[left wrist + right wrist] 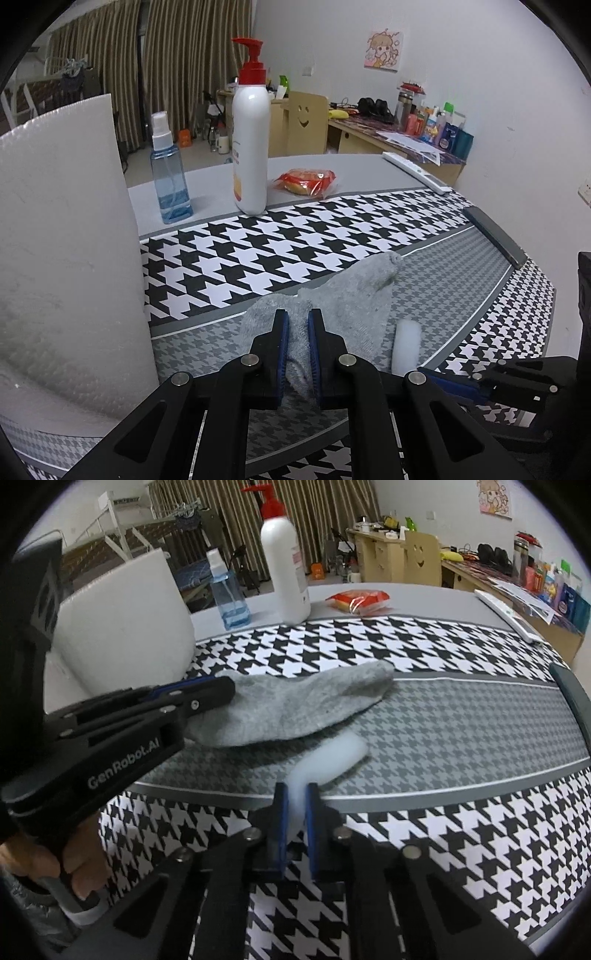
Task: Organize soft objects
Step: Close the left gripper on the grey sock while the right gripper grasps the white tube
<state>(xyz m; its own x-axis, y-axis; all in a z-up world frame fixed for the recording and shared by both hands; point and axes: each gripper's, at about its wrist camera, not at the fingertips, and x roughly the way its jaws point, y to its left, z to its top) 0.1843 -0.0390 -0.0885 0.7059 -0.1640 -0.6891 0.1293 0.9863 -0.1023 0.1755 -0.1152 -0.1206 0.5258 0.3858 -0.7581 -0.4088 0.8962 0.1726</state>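
White walls (461, 74), with a cartoon poster (383, 50) high on the far right wall and a wall socket (584, 190) at the right edge. Brown striped curtains (177, 55) cover the far left side, drawn shut, a metal-framed bed (122, 528) near them; bare light floor (192, 158) with small clutter. A wooden desk (369, 138) runs along the right wall, crowded with bottles and papers, a wooden chair with a smiley cut-out (306, 118) at its far end, a second desk (373, 546) behind it; light is dim, even, indoor.
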